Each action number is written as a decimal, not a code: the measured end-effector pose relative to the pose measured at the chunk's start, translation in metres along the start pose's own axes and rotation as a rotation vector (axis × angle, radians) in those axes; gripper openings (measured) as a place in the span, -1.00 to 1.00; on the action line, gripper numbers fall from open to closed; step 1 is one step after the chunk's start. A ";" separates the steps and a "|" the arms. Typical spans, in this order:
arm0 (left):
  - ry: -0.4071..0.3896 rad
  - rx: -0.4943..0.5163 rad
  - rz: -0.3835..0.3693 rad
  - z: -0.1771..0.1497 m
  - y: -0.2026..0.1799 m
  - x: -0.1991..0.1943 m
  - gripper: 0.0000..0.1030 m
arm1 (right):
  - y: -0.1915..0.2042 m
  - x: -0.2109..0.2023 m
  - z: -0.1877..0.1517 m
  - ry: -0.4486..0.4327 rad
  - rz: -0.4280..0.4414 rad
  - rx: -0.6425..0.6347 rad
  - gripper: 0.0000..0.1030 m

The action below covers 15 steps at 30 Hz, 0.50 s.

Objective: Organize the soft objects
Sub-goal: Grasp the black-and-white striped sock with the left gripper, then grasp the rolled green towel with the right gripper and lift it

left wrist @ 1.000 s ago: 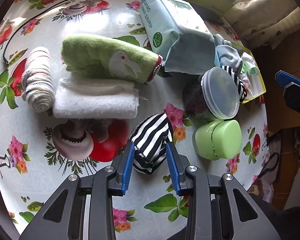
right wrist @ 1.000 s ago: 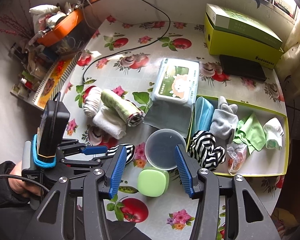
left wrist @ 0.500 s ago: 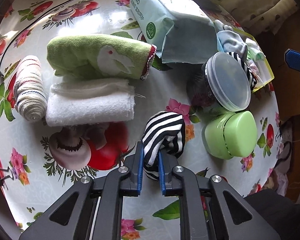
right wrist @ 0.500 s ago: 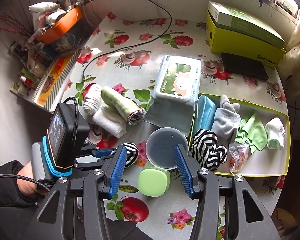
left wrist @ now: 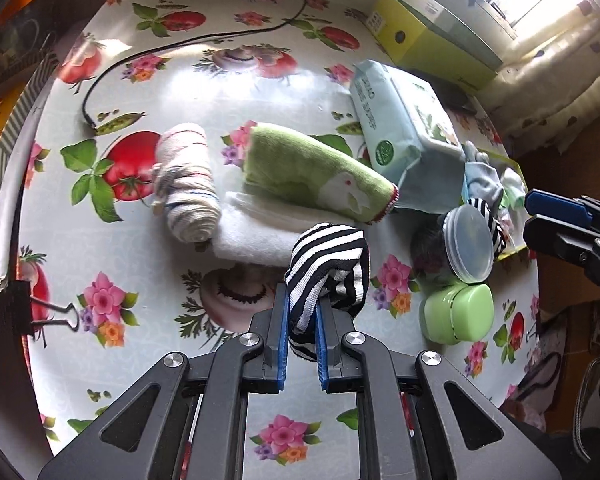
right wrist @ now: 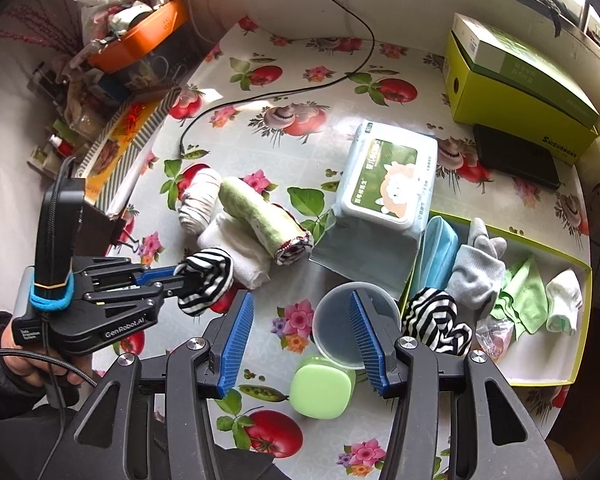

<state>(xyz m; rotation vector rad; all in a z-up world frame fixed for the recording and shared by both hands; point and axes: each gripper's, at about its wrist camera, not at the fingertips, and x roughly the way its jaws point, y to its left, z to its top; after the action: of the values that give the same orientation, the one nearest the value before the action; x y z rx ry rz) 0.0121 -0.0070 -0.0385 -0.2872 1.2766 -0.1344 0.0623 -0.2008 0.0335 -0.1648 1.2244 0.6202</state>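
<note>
Above the near part of the flowered table [right wrist: 332, 92], just off the white folded towel [left wrist: 256, 236]: left gripper [left wrist: 302, 320] clamped on a black-and-white striped sock [left wrist: 328, 264], lifted clear of the cloth. Nearer the right edge, beside the yellow tray [right wrist: 540, 380] of socks: right gripper [right wrist: 302, 340] half spread, empty, over a lidded tub [right wrist: 336, 332] and green box [right wrist: 320, 392].

My left tongs [left wrist: 302, 322] pinch the striped sock [left wrist: 328, 264], lifted off the table [left wrist: 228, 80]. From it, the folded towel [left wrist: 256, 236] lies at eleven o'clock, with the rolled towel [left wrist: 316, 172] behind that and the rolled cloth [left wrist: 188, 192] at ten. At three o'clock the lidded jar [right wrist: 348, 320] sits between my right tongs [right wrist: 302, 344], the tray [right wrist: 540, 380] beyond it holding socks.
</note>
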 end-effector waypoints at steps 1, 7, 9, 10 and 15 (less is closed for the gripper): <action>-0.007 -0.018 0.001 0.000 0.006 -0.003 -0.78 | 0.003 0.003 0.003 0.004 0.001 -0.010 -0.04; -0.036 -0.093 0.029 -0.001 0.030 -0.012 -0.78 | 0.020 0.022 0.020 0.031 0.017 -0.074 -0.04; -0.044 -0.116 0.027 -0.001 0.036 -0.014 -0.78 | 0.025 0.029 0.025 0.043 0.015 -0.090 -0.04; -0.048 -0.124 0.029 -0.002 0.038 -0.015 -0.78 | 0.028 0.033 0.027 0.049 0.017 -0.098 -0.04; -0.059 -0.157 0.027 -0.003 0.050 -0.020 -0.78 | 0.038 0.056 0.041 0.084 0.014 -0.144 -0.04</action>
<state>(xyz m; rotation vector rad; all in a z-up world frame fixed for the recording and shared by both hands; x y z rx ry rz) 0.0006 0.0458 -0.0354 -0.4058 1.2335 -0.0025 0.0867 -0.1315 0.0047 -0.3055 1.2628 0.7195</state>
